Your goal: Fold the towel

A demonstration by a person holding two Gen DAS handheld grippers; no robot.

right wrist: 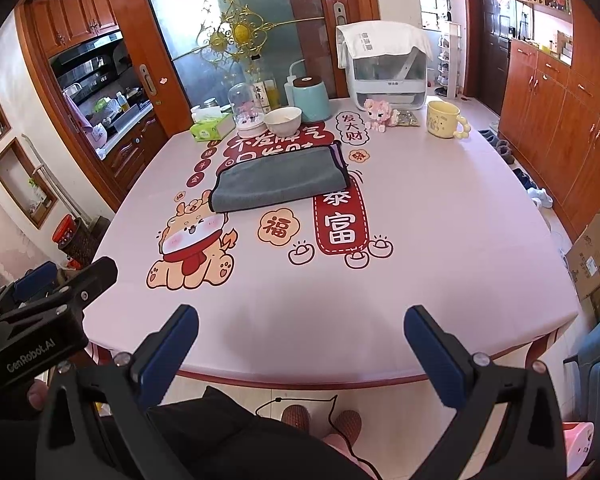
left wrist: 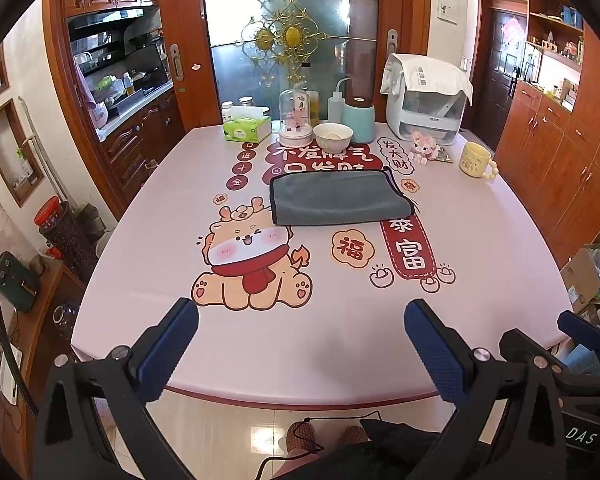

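A grey towel (left wrist: 340,199) with dark edging lies folded flat on the pink printed tablecloth (left wrist: 140,264), beyond the middle of the table. It also shows in the right wrist view (right wrist: 282,182). My left gripper (left wrist: 302,322) is open and empty, held over the table's near edge, far short of the towel. My right gripper (right wrist: 302,328) is open and empty too, also at the near edge. The right gripper shows at the right edge of the left wrist view (left wrist: 580,330); the left gripper shows at the left of the right wrist view (right wrist: 56,280).
Along the far side stand a tissue box (left wrist: 247,128), a glass dome (left wrist: 295,118), a white bowl (left wrist: 333,136), a teal canister (left wrist: 358,118), a white appliance (left wrist: 424,104), a pink toy (left wrist: 422,146) and a yellow mug (left wrist: 476,160). Cardboard boxes (right wrist: 596,260) sit on the floor at right.
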